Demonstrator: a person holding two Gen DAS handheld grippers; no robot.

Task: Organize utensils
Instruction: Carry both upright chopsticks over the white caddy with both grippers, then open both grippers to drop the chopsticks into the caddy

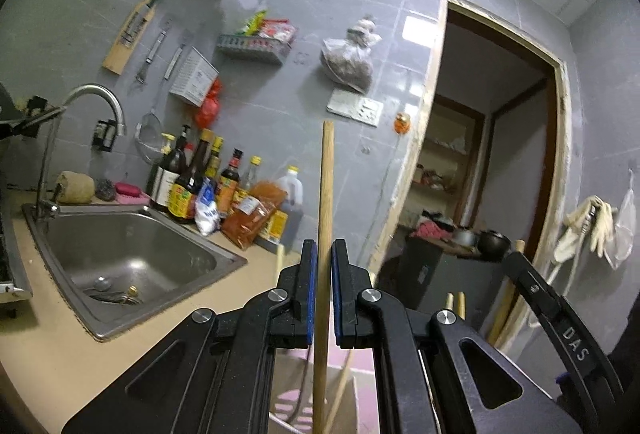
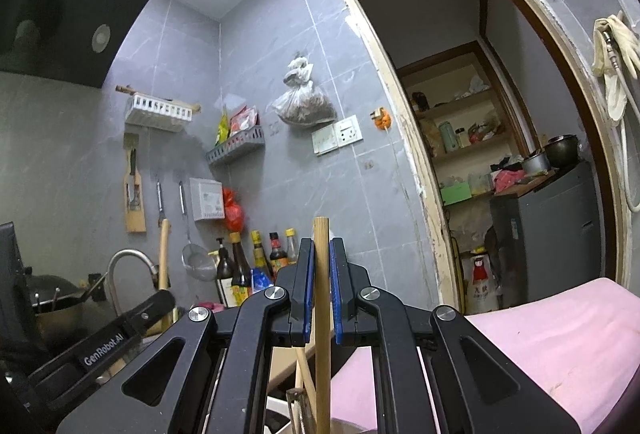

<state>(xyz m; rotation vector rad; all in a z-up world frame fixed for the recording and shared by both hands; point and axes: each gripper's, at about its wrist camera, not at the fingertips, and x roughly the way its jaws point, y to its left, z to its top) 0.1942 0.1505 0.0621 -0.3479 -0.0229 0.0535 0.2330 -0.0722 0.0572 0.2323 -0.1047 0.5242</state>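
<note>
Each gripper is clamped on a wooden handle that stands nearly upright. The left gripper (image 1: 324, 262) has its blue-padded fingers (image 1: 310, 294) closed on a long wooden handle (image 1: 326, 194), which rises toward 12 o'clock and runs down at 6 o'clock toward what looks like a pink slotted spatula head (image 1: 290, 406) below. The right gripper (image 2: 322, 262) pinches a second wooden handle (image 2: 321, 298) the same way, its top just clear of the fingers; more utensil handles (image 2: 304, 370) lean below it. At 9 o'clock in the left view sits the sink (image 1: 120, 254) in the worktop (image 1: 40, 354), with bottles (image 1: 192, 178) behind it. The main risk, I judge, is the two handles crossing or knocking together, since the grippers work close. A thin round stick could also swivel in the fingers and catch the bottles or other utensils.
</note>
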